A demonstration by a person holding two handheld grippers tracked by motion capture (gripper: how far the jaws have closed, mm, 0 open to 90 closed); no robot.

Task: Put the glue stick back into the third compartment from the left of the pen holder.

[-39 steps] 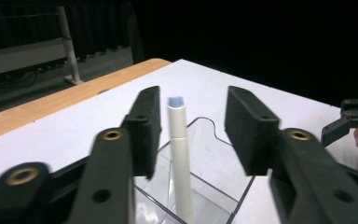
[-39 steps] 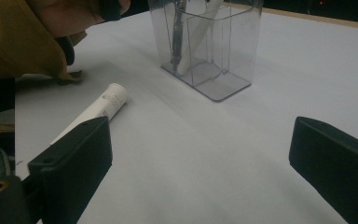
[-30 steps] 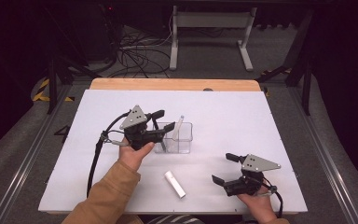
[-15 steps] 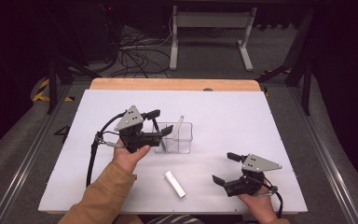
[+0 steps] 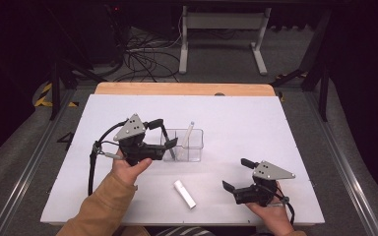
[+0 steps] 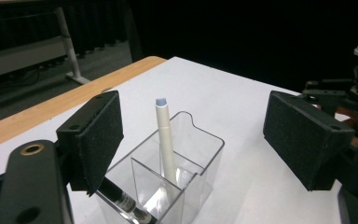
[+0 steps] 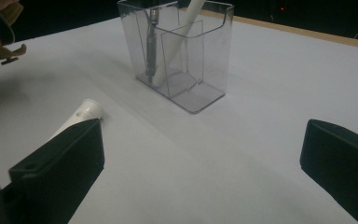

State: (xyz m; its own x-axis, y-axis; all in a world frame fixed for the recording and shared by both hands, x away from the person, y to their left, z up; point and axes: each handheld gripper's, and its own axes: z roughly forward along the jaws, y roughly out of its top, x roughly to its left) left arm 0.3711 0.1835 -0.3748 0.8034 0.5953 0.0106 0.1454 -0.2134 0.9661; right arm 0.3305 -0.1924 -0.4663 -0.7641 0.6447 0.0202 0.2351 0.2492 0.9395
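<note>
Since a second ago the left gripper has backed off the clear plastic two-compartment holder on the white table, jaws just opening, nothing between them, leaving a dark pen beside the white pen, while the right gripper sits open near a white tube.
</note>
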